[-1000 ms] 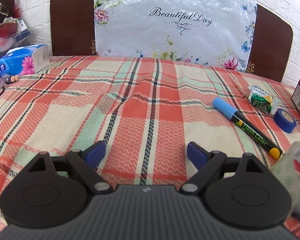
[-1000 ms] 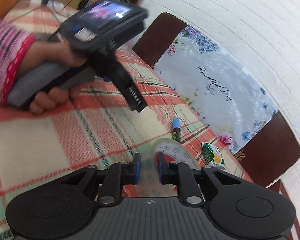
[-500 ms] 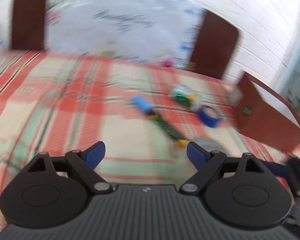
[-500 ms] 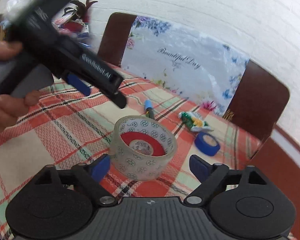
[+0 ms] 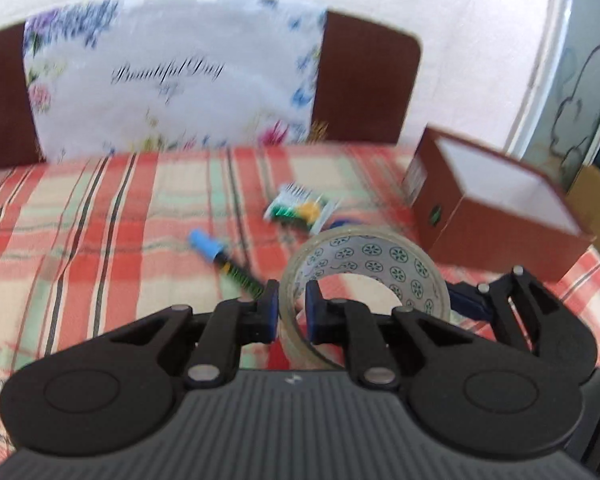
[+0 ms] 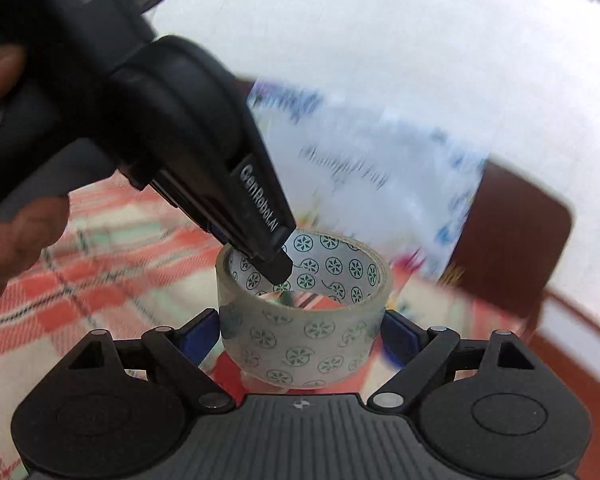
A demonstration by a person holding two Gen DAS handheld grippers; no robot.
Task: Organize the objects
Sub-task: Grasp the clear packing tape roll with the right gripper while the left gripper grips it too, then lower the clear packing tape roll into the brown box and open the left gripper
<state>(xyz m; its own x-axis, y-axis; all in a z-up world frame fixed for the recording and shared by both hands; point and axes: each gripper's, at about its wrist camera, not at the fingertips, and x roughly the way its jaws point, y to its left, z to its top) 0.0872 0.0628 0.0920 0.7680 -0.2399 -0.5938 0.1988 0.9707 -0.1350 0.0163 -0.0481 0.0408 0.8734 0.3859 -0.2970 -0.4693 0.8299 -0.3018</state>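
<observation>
A clear tape roll (image 5: 364,268) with a green flower print is held above the plaid tablecloth (image 5: 100,240). My left gripper (image 5: 292,312) is shut on the roll's near wall, one finger inside and one outside. In the right wrist view the roll (image 6: 300,320) sits between the wide-spread pads of my right gripper (image 6: 300,332), which touch or nearly touch its sides. The left gripper (image 6: 278,268) reaches down into the roll from the upper left.
A blue-capped marker (image 5: 220,256), a green and yellow packet (image 5: 300,208) and a blue tape roll (image 5: 340,222) lie on the cloth. An open brown box (image 5: 496,200) stands at the right. Two brown chairs (image 5: 364,84) and a floral sheet stand behind.
My left gripper swung right and closed on the tape roll's wall. My right gripper opened wide around the roll. The roll now sits off the cloth.
</observation>
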